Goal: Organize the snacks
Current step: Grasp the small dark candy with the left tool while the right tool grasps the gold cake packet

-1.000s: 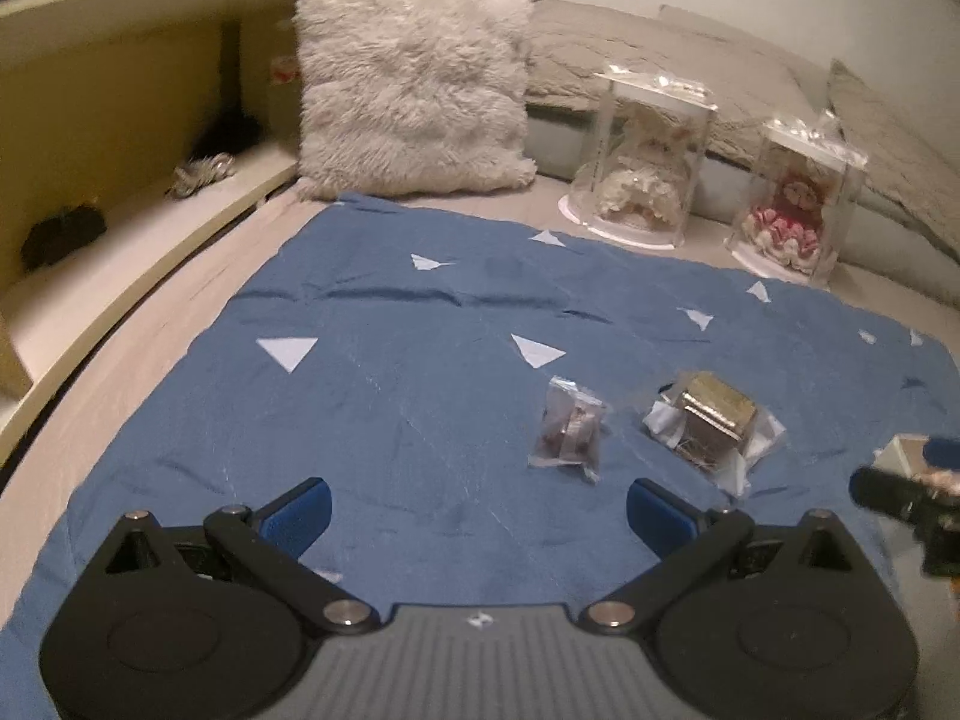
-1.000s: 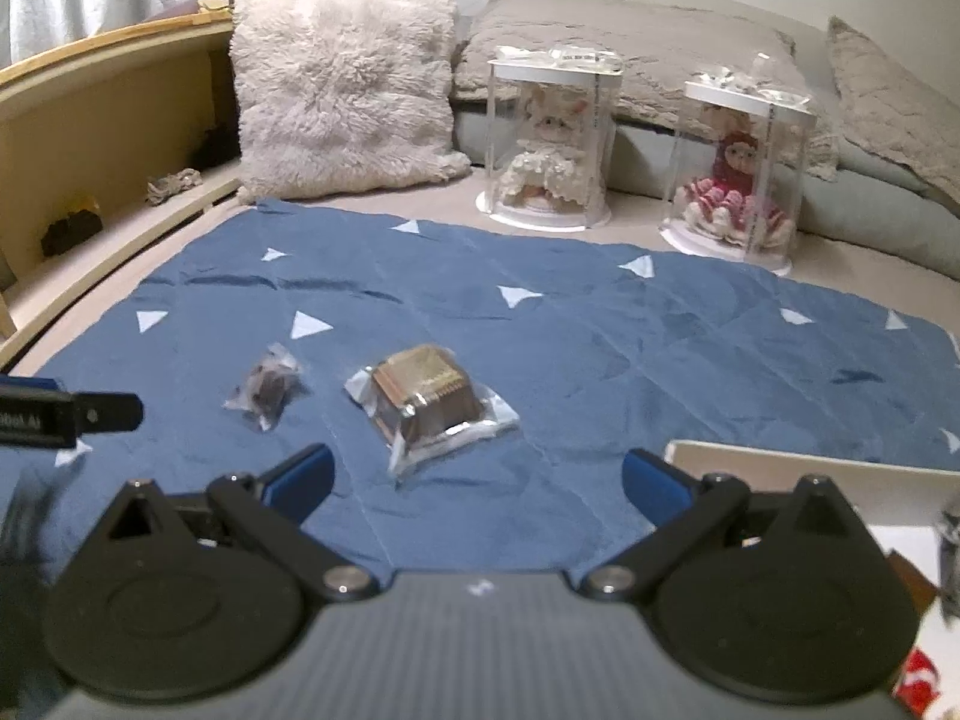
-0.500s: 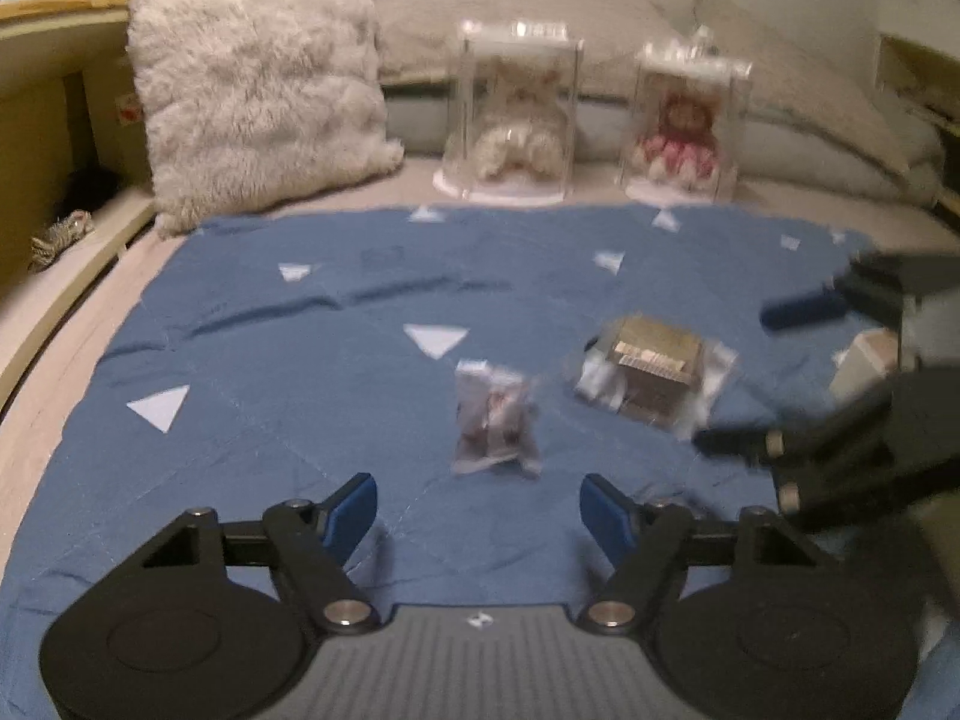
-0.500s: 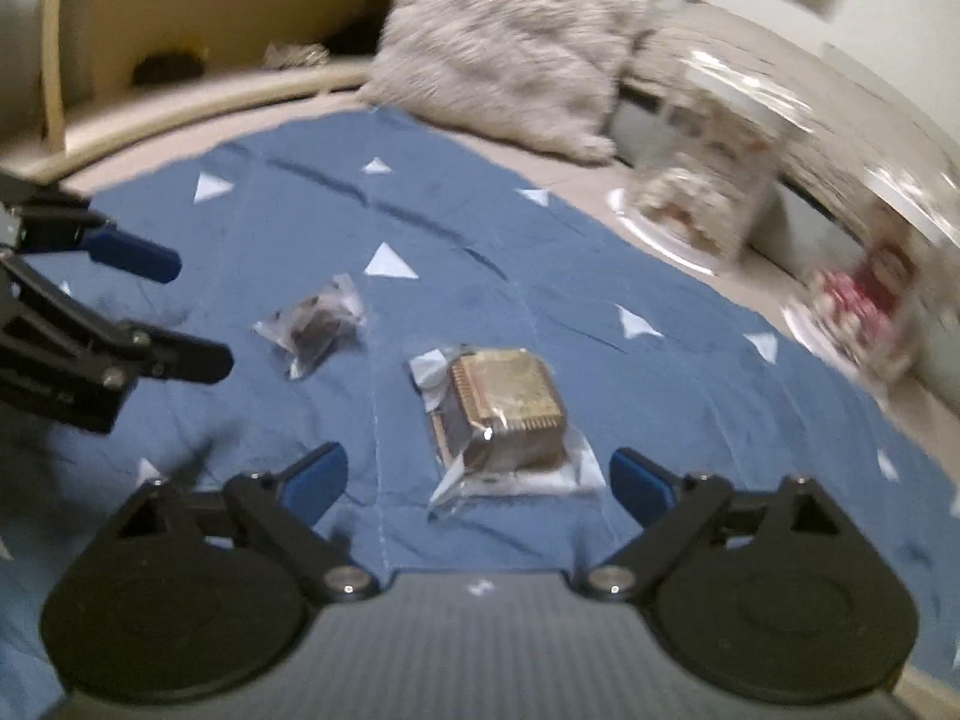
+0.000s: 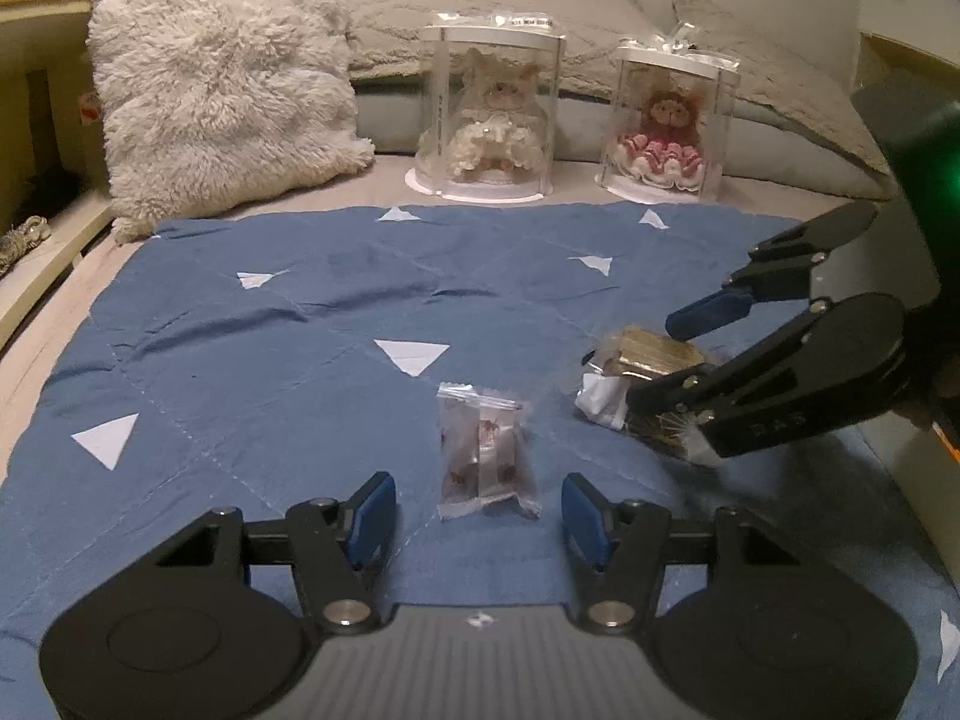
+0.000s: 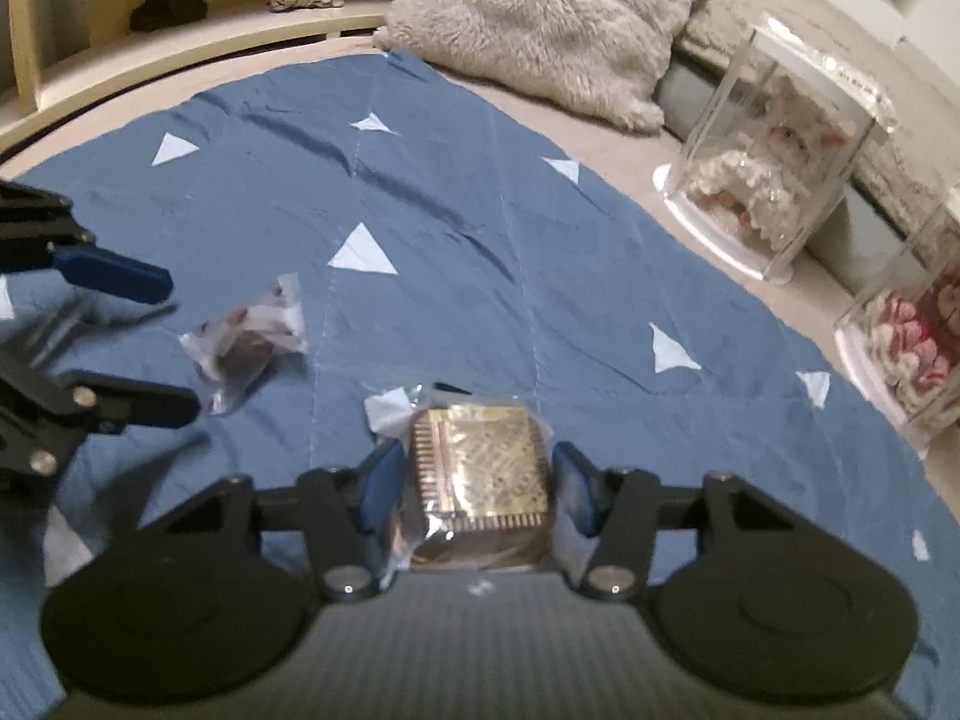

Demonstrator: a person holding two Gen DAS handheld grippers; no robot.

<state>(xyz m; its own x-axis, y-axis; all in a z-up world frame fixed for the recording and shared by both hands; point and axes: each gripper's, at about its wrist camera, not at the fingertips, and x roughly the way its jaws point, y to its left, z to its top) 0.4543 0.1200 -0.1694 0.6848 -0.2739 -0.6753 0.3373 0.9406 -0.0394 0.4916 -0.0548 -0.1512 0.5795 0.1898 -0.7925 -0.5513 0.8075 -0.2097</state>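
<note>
- Left wrist view: the left gripper (image 5: 478, 507) hovers low over a blue blanket (image 5: 288, 324). Its jaws have just been closing and stand apart, one on each side of a small clear candy packet (image 5: 485, 451) without touching it.
- Right wrist view: the right gripper (image 6: 475, 489) has also just been closing. Its blue pads (image 6: 384, 483) sit against both sides of a gold wrapped cake (image 6: 480, 480), so it is grasping the cake, which lies on the blanket.
- The candy packet and the cake lie near each other, not touching, toward the near right part of the blanket.
- Open room: the blanket's middle and left stretch are bare apart from white triangle marks. Its far edge ends just short of the items behind it.
- Left boundary: a pale curved wooden shelf (image 6: 180, 60) runs along the blanket's side.
- Far boundary: a fluffy cushion (image 5: 222, 78) and grey pillows (image 5: 540, 18).
- Containers: two clear display cases stand upright beyond the far edge. The left case (image 5: 489, 114) holds a doll in a white dress; the right case (image 5: 669, 126) holds a doll in a red and pink dress.
</note>
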